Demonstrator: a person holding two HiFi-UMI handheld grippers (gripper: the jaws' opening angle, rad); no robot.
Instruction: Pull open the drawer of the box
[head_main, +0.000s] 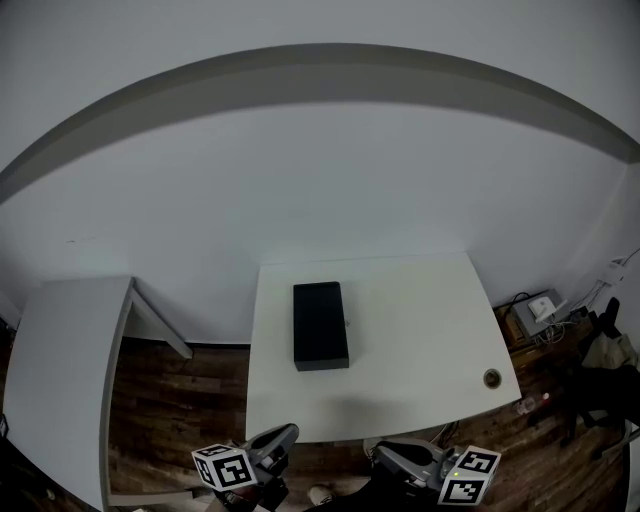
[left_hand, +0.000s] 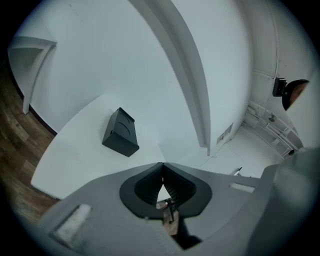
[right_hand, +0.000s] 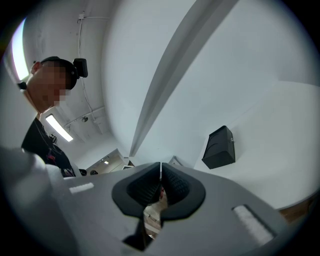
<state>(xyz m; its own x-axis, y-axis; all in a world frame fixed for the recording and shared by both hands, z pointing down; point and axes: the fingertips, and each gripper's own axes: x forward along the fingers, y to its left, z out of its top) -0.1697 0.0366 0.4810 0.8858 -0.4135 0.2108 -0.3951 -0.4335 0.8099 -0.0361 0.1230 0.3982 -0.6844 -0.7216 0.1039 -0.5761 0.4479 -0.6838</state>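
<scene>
Black and matte, that's the box (head_main: 320, 326): a long, low, slab-like block with square corners, dark against the white worktop (head_main: 420, 330). From the head view it lies in the left half of the worktop. Its long side runs from the far edge toward the near edge, and it stands clear of every edge. A small pale stud (head_main: 349, 322) sticks out of its right-hand long side. The right gripper view catches the same stud on the box (right_hand: 220, 147) as a tiny bright dot. From the left gripper view the box (left_hand: 121, 133) shows a faint curved line across its top face. It reads as one closed block, and I can't make out a drawer seam at this size.

Now my tools. The left tongs (head_main: 285, 435) hang just off the near edge of the worktop, over the wooden floor (head_main: 180, 400), well apart from the box. In their own view the left tongs (left_hand: 162, 167) have their ribbed pads meeting at the tips, with nothing between them.

The right tongs (head_main: 388, 455) sit off the near edge too, toward the right. In their own view the right tongs (right_hand: 160, 167) are closed down to a hairline of light at the tips, gripping nothing.

A round cable hole (head_main: 491, 378) sits by the near right corner of the worktop. A second white table (head_main: 60, 370) stands off to the left.
</scene>
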